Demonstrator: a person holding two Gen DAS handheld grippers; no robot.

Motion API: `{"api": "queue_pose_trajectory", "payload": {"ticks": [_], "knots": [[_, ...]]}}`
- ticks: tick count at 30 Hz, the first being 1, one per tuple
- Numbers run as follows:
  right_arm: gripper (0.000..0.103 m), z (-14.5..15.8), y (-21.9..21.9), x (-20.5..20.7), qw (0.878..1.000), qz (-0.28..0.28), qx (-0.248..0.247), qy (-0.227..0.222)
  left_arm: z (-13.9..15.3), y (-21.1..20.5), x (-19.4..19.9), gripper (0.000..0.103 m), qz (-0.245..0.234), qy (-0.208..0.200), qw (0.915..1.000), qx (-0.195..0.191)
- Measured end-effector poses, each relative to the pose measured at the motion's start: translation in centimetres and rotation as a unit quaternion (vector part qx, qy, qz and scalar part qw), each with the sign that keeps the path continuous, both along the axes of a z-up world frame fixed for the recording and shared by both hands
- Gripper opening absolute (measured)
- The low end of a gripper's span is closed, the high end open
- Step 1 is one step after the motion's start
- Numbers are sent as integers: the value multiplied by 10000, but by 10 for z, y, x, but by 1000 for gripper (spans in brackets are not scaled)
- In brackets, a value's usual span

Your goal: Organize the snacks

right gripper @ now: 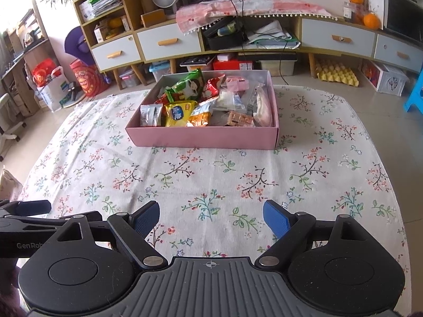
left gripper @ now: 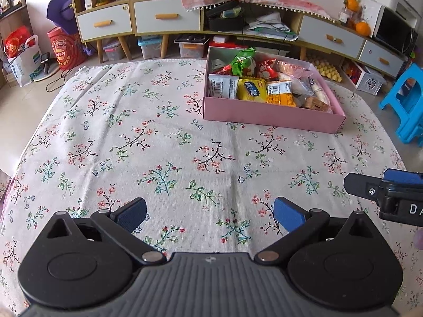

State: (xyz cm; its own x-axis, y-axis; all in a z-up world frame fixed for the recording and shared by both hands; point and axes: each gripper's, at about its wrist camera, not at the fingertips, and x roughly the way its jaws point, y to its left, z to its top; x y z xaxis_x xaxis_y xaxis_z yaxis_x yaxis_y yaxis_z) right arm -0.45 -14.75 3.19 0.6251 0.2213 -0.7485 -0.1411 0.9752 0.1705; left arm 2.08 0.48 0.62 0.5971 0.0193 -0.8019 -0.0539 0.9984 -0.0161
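Observation:
A pink box (left gripper: pixel 272 116) stands on the floral tablecloth at the far side, also in the right wrist view (right gripper: pixel 201 137). It holds several snack packets: a yellow packet (left gripper: pixel 251 89) (right gripper: pixel 179 113), a green packet (left gripper: pixel 243 62) (right gripper: pixel 189 85), an orange packet (left gripper: pixel 280 93) and a silver one (left gripper: pixel 222 85). My left gripper (left gripper: pixel 210 215) is open and empty, low over the near part of the table. My right gripper (right gripper: pixel 211 218) is open and empty, beside the left one; its finger shows in the left wrist view (left gripper: pixel 362 186).
The tablecloth (right gripper: pixel 211 174) covers the table to its edges. Behind the table stands a low cabinet (right gripper: pixel 169 43) with drawers, storage bins underneath and a yellow egg tray (right gripper: pixel 337 75) on the floor. A blue stool (left gripper: pixel 407 103) is at the right.

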Motion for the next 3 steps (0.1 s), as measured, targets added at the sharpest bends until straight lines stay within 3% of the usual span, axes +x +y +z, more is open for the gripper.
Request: {"api": "queue_pose_trajectory", "payload": {"ticks": [3], "knots": [[88,0,0,0,10000,-18,-4,5,0,-1,0,103,14,-18,10000,43]]}}
